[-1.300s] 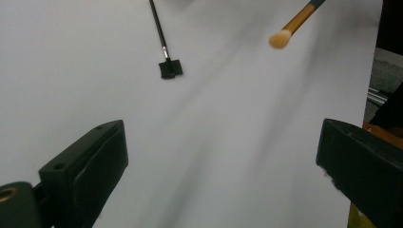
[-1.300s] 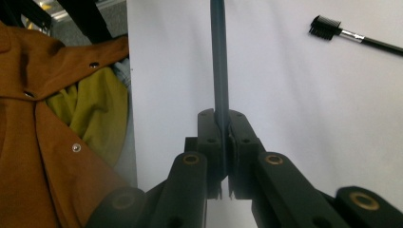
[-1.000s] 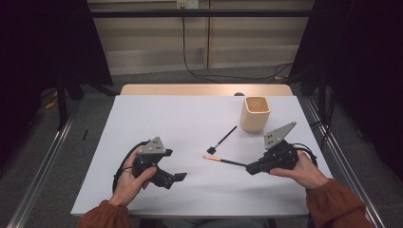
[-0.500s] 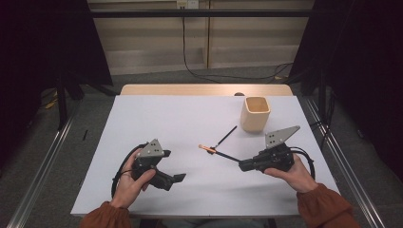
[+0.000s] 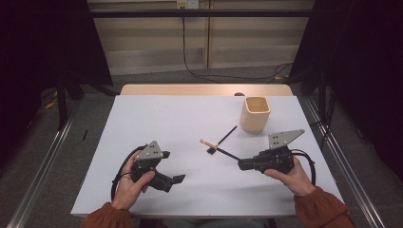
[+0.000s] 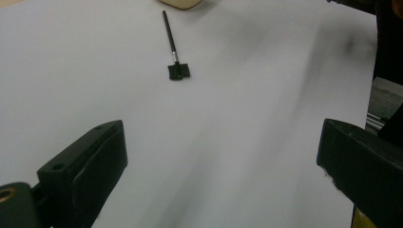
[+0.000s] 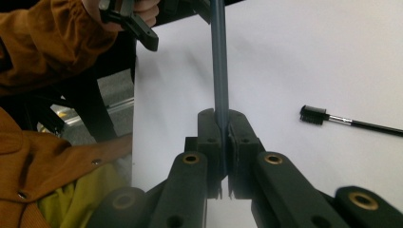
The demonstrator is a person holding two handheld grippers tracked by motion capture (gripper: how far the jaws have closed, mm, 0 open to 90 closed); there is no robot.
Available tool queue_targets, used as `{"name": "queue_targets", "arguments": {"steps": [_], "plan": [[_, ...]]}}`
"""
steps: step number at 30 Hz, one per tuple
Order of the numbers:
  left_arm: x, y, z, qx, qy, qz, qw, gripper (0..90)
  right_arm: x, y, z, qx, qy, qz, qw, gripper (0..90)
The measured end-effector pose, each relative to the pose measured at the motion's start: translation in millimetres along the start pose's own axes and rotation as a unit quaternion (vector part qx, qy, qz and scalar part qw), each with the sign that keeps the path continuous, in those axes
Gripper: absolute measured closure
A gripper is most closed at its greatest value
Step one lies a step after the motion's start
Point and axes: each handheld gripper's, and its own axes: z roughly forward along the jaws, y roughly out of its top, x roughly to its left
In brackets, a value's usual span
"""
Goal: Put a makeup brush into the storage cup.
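R hand-held gripper (image 7: 222, 124): we saw jaws clamped on thin brush (image 7: 219, 57) | high view: its orange tip (image 5: 204, 141) above tabletop (image 5: 157, 118), near black brush (image 5: 223, 139) | L hand-held gripper (image 6: 218, 156): jaws apart, empty

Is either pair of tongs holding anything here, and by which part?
The right tongs clamp a thin brush by its dark handle, away from its tan tip. The left tongs are open, empty.
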Motion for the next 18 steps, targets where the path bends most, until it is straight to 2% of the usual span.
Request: {"name": "queue_targets", "arguments": {"steps": [1,2,4,5,9,12,18], "plan": [[-0.5,-0.1,0.1,0.0,-0.002,0.001,1.0,2.9,1.7,-0.6,-0.5,-0.015,0.0,0.0,0.9999,86.1],[-0.8,-0.3,0.1,0.0,-0.002,0.002,1.0,2.9,1.7,-0.6,-0.5,-0.015,0.0,0.0,0.9999,86.1],[-0.8,-1.1,-0.1,-0.002,-0.003,0.001,1.0,3.0,4.4,-2.3,-2.6,-0.036,-0.016,-0.007,0.9992,86.1],[-0.6,-1.7,-0.4,-0.005,-0.001,-0.002,1.0,3.0,4.4,-2.3,-2.6,-0.036,-0.016,-0.007,0.9992,86.1],[1.1,-3.9,-1.1,-0.012,0.005,-0.015,0.9998,3.0,5.3,-2.8,-8.0,-0.076,-0.026,-0.004,0.9968,86.1],[1.6,-4.7,-1.4,-0.013,0.007,-0.013,0.9998,2.9,4.7,-3.7,-8.0,-0.081,-0.025,-0.002,0.9964,86.1],[1.7,-6.6,0.6,-0.014,0.022,-0.018,0.9995,3.3,6.0,-3.2,-5.6,-0.07,-0.026,-0.011,0.9972,86.1]]}}
